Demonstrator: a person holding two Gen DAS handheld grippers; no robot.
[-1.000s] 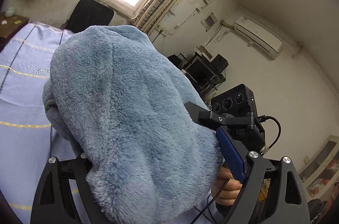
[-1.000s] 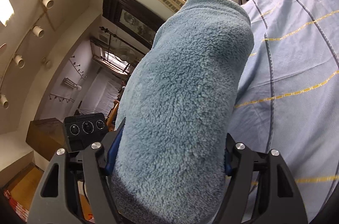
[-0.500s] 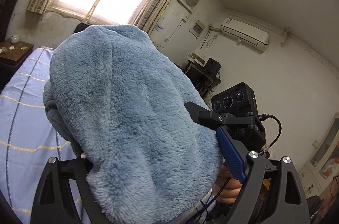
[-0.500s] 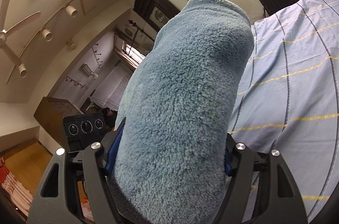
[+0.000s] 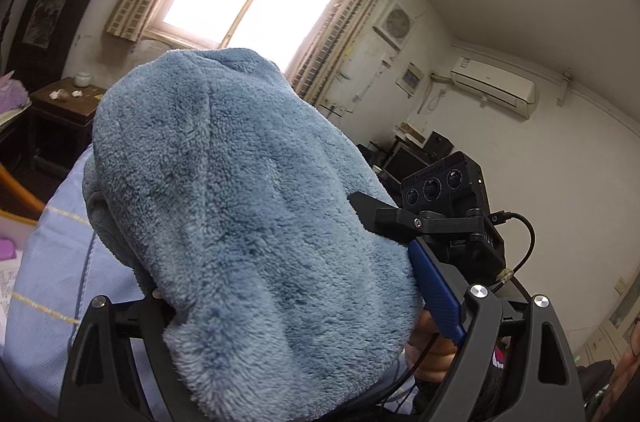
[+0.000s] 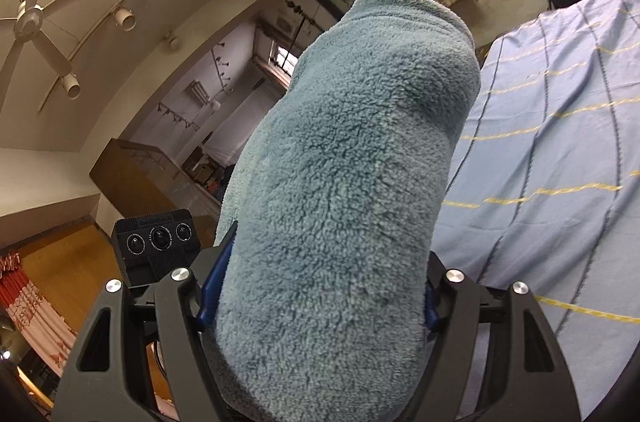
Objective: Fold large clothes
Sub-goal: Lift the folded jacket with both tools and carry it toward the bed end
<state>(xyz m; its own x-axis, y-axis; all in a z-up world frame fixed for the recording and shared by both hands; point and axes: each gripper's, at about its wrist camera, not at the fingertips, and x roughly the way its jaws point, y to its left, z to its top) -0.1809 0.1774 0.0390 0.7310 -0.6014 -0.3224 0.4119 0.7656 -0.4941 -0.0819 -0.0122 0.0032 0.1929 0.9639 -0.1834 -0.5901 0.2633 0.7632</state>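
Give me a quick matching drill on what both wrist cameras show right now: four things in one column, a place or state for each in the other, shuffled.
Things:
1. blue fleece garment
2. bedsheet
3. ceiling fan
4. air conditioner

Places or states:
A. mounted high on the white wall
B. overhead, near the spotlights
C. clamped in the left gripper and the right gripper
D. spread out, light blue with yellow stripes

Pairs: 1-C, 2-D, 3-B, 4-A

Blue-grey fleece garment (image 5: pixel 248 214); pale blue bedsheet (image 6: pixel 552 182) with yellow and dark stripes; black tongs.
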